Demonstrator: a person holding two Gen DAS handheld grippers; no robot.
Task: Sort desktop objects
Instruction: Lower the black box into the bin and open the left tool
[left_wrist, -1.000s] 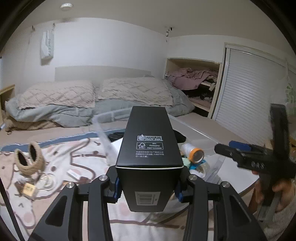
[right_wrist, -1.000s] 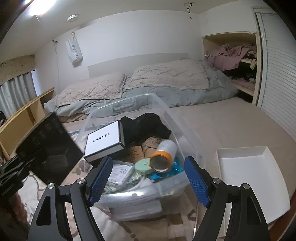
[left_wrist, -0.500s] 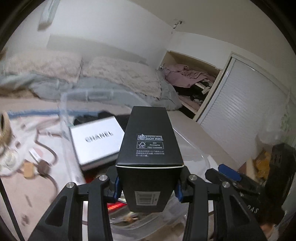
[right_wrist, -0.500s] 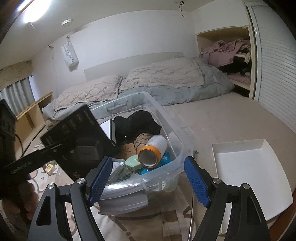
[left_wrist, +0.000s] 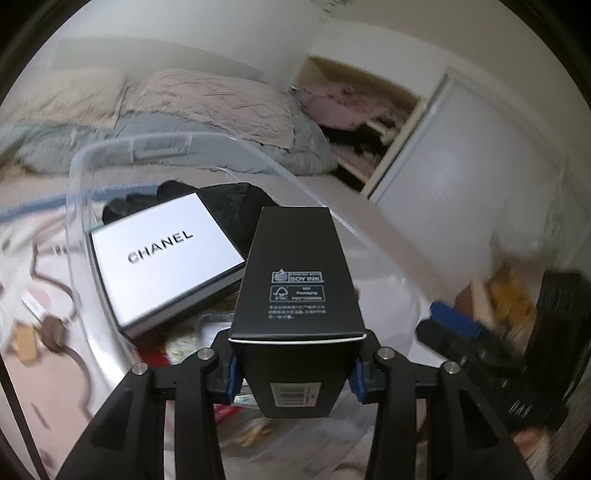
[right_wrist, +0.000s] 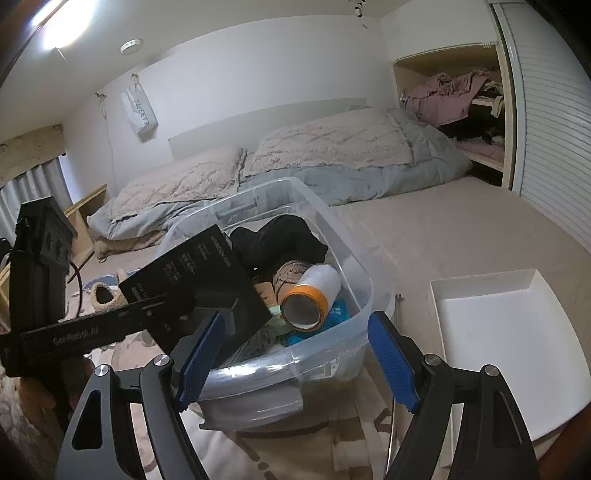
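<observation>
My left gripper (left_wrist: 295, 373) is shut on a tall black box (left_wrist: 297, 291) and holds it over the clear plastic bin (left_wrist: 77, 184). In the right wrist view the black box (right_wrist: 199, 280) hangs tilted over the bin's (right_wrist: 354, 310) left side, held by the left gripper (right_wrist: 159, 306). In the bin lie a white Chanel box (left_wrist: 162, 254), black cloth (right_wrist: 280, 240), a white roll with an orange rim (right_wrist: 310, 295) and small packets. My right gripper (right_wrist: 295, 358) is open and empty, in front of the bin.
A white tray (right_wrist: 495, 332) lies right of the bin on the patterned cloth. A woven basket (right_wrist: 105, 295) and small items lie to the left. A bed with pillows (right_wrist: 325, 144) is behind. An open closet (right_wrist: 461, 103) stands at the right.
My left gripper has carried the black box rightward and down over the bin, above the Chanel box. My right gripper has stayed open and shifted only slightly.
</observation>
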